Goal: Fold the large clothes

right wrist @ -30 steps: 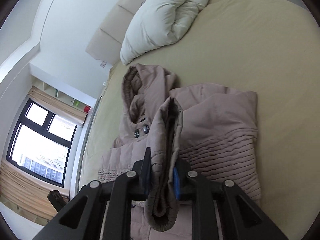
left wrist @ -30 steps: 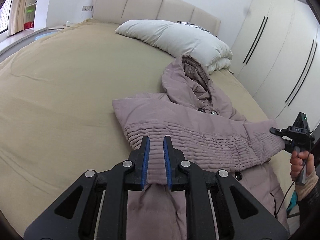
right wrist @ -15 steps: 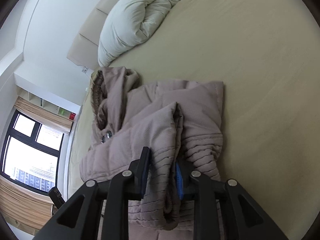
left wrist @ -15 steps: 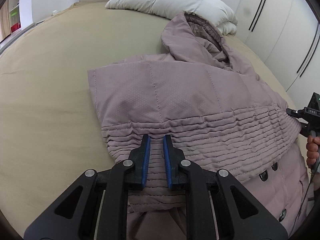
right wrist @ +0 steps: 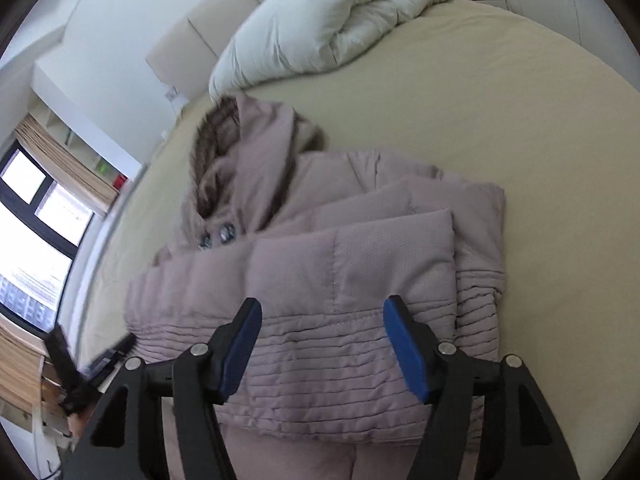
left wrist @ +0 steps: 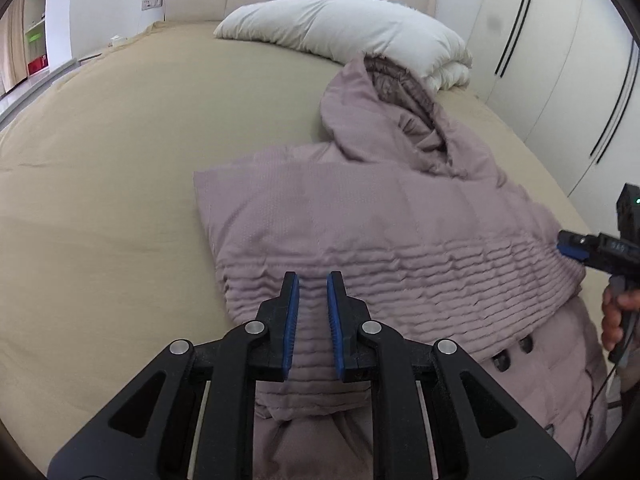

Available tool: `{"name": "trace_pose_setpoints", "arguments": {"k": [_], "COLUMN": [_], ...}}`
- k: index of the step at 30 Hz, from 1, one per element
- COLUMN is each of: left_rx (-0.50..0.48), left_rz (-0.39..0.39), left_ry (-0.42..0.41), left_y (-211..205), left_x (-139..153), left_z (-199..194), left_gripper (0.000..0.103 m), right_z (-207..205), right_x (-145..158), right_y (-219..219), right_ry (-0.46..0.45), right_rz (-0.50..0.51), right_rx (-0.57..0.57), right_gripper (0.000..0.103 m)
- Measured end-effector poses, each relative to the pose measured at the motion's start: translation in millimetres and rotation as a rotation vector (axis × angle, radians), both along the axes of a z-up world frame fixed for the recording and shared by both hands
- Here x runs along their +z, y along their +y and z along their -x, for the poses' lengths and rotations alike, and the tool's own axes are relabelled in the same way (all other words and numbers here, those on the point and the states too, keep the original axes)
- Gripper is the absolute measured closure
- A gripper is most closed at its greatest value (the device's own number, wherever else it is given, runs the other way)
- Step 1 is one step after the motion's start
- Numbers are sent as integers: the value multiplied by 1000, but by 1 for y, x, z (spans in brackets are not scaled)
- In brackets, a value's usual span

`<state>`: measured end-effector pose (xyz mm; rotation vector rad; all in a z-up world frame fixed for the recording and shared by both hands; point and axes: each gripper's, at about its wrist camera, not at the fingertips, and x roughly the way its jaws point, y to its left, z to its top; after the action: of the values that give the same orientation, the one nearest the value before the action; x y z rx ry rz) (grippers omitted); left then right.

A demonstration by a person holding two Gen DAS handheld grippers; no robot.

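A mauve padded hooded coat (left wrist: 380,220) lies on the tan bed, hood toward the pillows, with a sleeve folded across its chest; it also shows in the right wrist view (right wrist: 340,280). My left gripper (left wrist: 312,284) has its pads narrowly apart with the ribbed sleeve cuff (left wrist: 312,360) between them, still pinched. My right gripper (right wrist: 320,308) is wide open just above the folded sleeve, holding nothing. In the left wrist view the right gripper (left wrist: 572,248) sits at the sleeve's right end.
The tan bed (left wrist: 120,160) stretches left and far. A white folded duvet (left wrist: 340,36) lies at the headboard, also in the right wrist view (right wrist: 328,24). White wardrobes (left wrist: 560,60) stand right. A window (right wrist: 28,220) is at the left.
My right gripper has opened and let go of the sleeve, which now lies flat across the coat. My left gripper lowered its cuff onto the coat and its pads have parted slightly.
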<state>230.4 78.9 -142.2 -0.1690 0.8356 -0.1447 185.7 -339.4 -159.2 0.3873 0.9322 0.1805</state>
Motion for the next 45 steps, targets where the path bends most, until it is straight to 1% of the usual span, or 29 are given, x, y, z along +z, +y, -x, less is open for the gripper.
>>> {"name": "trace_pose_setpoints", "arguments": {"k": [2, 3, 4, 5, 6, 7, 8, 11, 14, 15, 16, 17, 18, 20, 21, 22, 23, 26, 28, 30, 32, 33, 34, 35, 37, 39, 40, 42, 45], "left_rx": [2, 3, 3, 7, 15, 18, 12, -6, -9, 4, 19, 22, 22, 28, 32, 37, 38, 15, 2, -3, -11, -11, -12, -15, -23, -27, -32, -45, -81], "left_rz": [-10, 5, 32, 47, 51, 47, 50, 72, 46, 40, 31, 26, 16, -6, 2, 13, 29, 28, 27, 28, 24, 23, 16, 7, -1, 0, 1, -1, 37], "left_ry": [-48, -57, -58, -65, -80, -101, -103, -35, 25, 34, 47, 60, 71, 99, 121, 136, 139, 118, 100, 87, 83, 80, 73, 61, 29, -27, -60, -124, -205], "left_y": [-3, -4, -6, -9, -13, -21, -27, -49, -72, -76, -82, -83, -87, -88, -86, -82, -78, -76, -76, -75, -76, -75, -76, -76, -75, -74, -73, -71, -68], "left_x": [21, 29, 36, 43, 50, 56, 59, 55, 44, 40, 37, 32, 27, 16, 9, 4, 0, -3, -1, 3, 3, 4, 5, 7, 15, 29, 37, 55, 79], "left_z": [-11, -23, -39, -56, -72, -93, -112, -179, -240, -254, -271, -286, -298, -317, -325, -332, -335, -335, -334, -330, -329, -325, -323, -320, -308, -290, -278, -247, -191], "left_gripper": [89, 81, 58, 40, 14, 8, 8, 8, 8, 8, 8, 8, 11, 30, 53, 66, 67, 73, 83, 86, 88, 91, 93, 94, 96, 96, 96, 97, 97], "right_z": [-1, -3, -8, -14, -20, -27, -35, -64, -95, -105, -114, -124, -132, -153, -161, -171, -181, -216, -237, -258, -282, -292, -299, -302, -297, -277, -262, -228, -164], "right_x": [13, 23, 32, 40, 46, 52, 55, 60, 63, 62, 62, 61, 60, 56, 54, 54, 52, 47, 42, 35, 22, 14, 7, 5, 11, 27, 38, 59, 87], "right_y": [-2, -6, -10, -12, -13, -14, -14, -10, -2, 1, 4, 7, 11, 22, 28, 36, 44, 71, 90, 105, 115, 117, 117, 114, 104, 97, 90, 78, 61], "right_ry": [-31, -60, -89, -108, -120, -128, -129, -114, -116, -112, -111, -112, -113, -109, -107, -105, -103, -72, -65, -39, 14, 46, 73, 95, 79, 22, -15, -92, -190], "right_rz": [-14, -34, -36, -22, -10, -5, -7, 6, 42, 49, 52, 54, 54, 58, 62, 65, 69, 91, 129, 167, 231, 259, 277, 278, 217, 211, 184, 146, 97], "right_rx": [-6, -14, -28, -39, -43, -44, -40, -25, -5, -2, -2, -1, 2, 13, 21, 31, 42, 87, 102, 110, 104, 101, 91, 75, 74, 76, 72, 65, 52], "right_gripper": [36, 36, 33, 30, 26, 25, 25, 25, 24, 21, 20, 20, 19, 14, 14, 14, 14, 13, 13, 13, 13, 21, 42, 53, 77, 87, 89, 89, 89]}}
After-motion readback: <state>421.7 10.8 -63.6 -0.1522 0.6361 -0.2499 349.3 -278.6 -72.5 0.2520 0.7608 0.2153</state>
